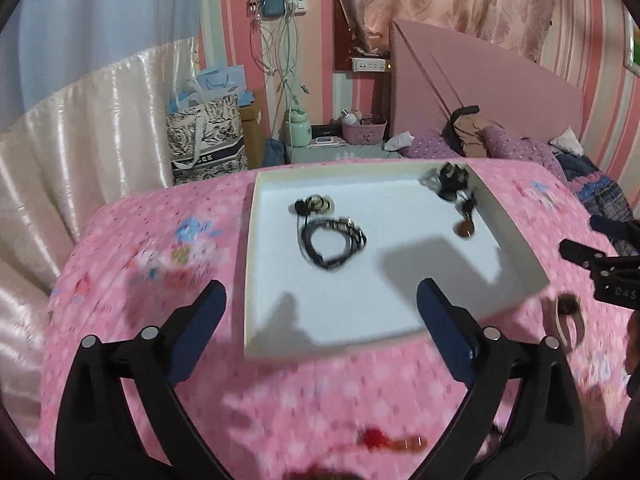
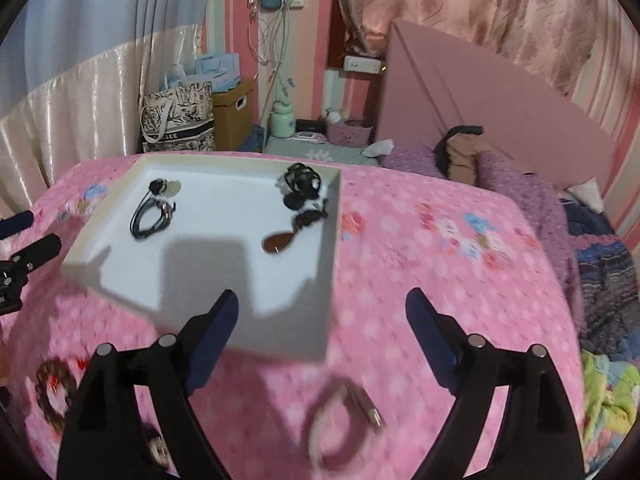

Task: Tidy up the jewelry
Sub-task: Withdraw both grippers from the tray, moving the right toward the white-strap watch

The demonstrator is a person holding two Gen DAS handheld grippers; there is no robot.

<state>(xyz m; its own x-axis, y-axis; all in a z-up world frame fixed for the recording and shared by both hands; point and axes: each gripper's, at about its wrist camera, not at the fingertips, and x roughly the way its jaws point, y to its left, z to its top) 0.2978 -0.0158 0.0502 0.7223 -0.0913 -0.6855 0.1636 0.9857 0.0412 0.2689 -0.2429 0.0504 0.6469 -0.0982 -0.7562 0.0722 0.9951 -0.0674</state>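
Both grippers hover over a bed with a pink floral bedspread [image 2: 420, 240], and both views are motion-blurred. Left gripper [image 1: 320, 308]: jaws spread wide, nothing between them. Right gripper [image 2: 322, 312]: jaws also wide, empty.

A white tray [image 1: 256, 280] sits on the bedspread. In it lie a coiled black cord necklace [image 1: 332, 242], a small round gold-and-black piece [image 1: 314, 205] just beyond it, a dark tangle of jewelry [image 2: 300, 186] in the far right corner, and a brown teardrop pendant [image 2: 279, 243] near that tangle.

Still outside the tray, on the bedspread near the grippers:
- a pale band-like bracelet with a metal clasp [image 2: 344, 416], just below the right gripper
- a brown beaded loop [image 2: 52, 392] at the left edge of the right view
- a red blurred piece [image 1: 384, 440] at the bottom of the left view, too smeared to identify.

Judged stage: some pieces dropped in, the next pickups pending.

Risks:
- The soft bedspread gives under the fingertips, so thin pieces could sink into the fabric and the jaws pinch cloth instead.
- The clasp may slip out of a loose grip.
- The light tray could shift or tip on the bedding if bumped.
- The cords already in the tray could tangle with new pieces.
- The two grippers are close and could collide.
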